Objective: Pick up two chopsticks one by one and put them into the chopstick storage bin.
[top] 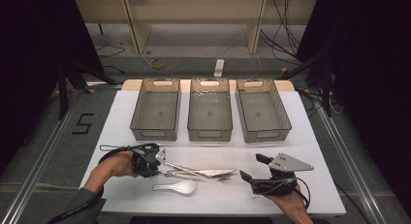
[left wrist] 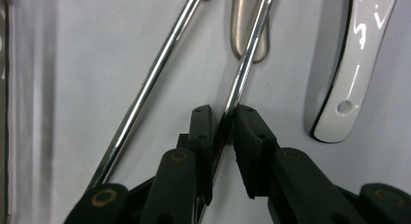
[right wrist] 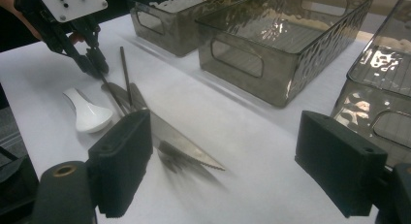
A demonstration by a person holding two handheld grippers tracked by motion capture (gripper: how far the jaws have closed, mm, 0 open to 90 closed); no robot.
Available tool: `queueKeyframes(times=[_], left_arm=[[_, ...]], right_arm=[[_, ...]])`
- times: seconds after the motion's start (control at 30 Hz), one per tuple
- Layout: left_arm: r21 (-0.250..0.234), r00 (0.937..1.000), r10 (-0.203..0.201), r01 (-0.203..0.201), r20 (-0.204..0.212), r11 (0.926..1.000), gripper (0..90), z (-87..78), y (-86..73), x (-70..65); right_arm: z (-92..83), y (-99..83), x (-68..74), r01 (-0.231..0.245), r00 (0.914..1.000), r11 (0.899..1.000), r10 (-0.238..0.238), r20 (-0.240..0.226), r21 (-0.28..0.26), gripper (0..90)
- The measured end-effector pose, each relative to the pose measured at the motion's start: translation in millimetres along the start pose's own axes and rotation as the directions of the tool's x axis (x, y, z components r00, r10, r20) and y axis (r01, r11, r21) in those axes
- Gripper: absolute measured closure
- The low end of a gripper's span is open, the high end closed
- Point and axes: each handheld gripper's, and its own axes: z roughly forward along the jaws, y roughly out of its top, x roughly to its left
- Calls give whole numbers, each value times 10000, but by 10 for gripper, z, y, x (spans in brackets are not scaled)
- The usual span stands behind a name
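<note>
2 tongs: left tongs clamped on a chopstick; right tongs wide open, empty, above tabletop.

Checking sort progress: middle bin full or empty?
Empty: the middle bin shows only its bare ribbed floor; the cutlery lies on the table.

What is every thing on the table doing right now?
Left tool: shut on a thin metal rod.
Other metal rod: lying loose on the table.
Right tool: open, holding nothing.
White spoon: lying flat, untouched.
Knife: lying flat, untouched.
Three bins: upright, empty.
</note>
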Motion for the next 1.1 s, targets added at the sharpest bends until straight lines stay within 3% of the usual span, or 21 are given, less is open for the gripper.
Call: queueKeyframes(times=[0.5, 0.87, 1.0, 1.1], left_arm=[[39, 9946, 1033, -1034, 103, 9946, 835, -11, -11, -57], [-38, 9952, 902, -901, 372, 9959, 847, -74, -19, -77], [-73, 9937, 877, -874, 695, 9961, 848, -114, -34, -94], [-206, 9951, 769, -757, 617, 9969, 849, -140, -39, -96]], right_arm=[[19, -1, -13, 77, 10000, 9999, -77, -11, 108, 219], [28, -3, -14, 106, 9999, 9998, -105, -21, 186, 225], [30, -4, -14, 103, 9999, 9998, -102, -44, 190, 225], [36, -2, -12, 111, 9999, 9997, -109, -56, 232, 226]])
